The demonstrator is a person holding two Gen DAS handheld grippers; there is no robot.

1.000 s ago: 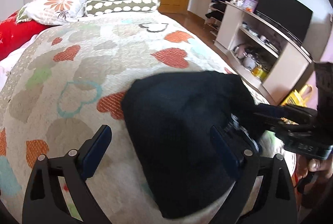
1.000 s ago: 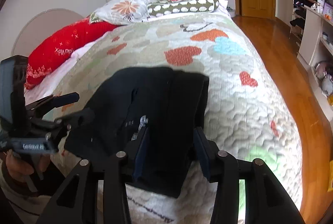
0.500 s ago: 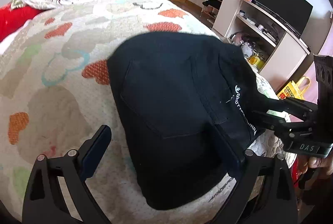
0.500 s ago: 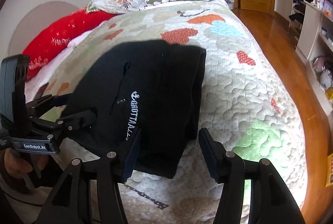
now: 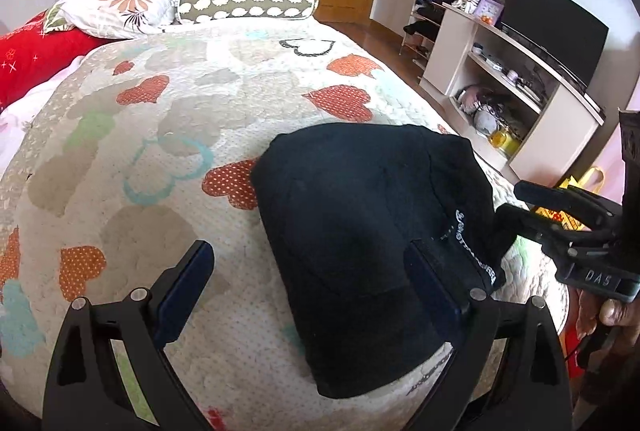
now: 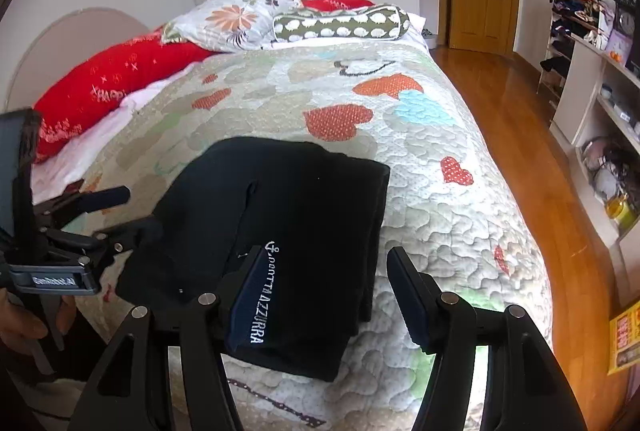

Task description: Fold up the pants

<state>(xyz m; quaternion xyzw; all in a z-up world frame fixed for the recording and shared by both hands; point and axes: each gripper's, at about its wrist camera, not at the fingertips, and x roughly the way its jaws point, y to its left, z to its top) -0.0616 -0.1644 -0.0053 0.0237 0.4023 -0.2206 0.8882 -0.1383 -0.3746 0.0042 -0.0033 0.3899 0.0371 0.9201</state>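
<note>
The bed (image 5: 168, 119) with its heart-pattern quilt carries the black pants (image 6: 288, 231) – folded, lying near the foot edge. Over the pants' near end, the left gripper (image 5: 308, 283) and the right gripper (image 6: 324, 295) both have jaws spread wide – neither pinches the cloth.

Bed (image 6: 440, 167): quilted coverlet w/ heart patches in red, orange, teal, grey, green. Items lying on it:
- black pants (image 6: 304, 231), folded into a compact stack near the foot end, white lettering on one edge.
- floral pillow (image 6: 228, 21) at head end.
- olive bolster w/ white pattern (image 6: 340, 23), just beside the floral pillow.
- red cushion (image 6: 108, 83) along the head-end side, partly under the floral pillow.
</note>
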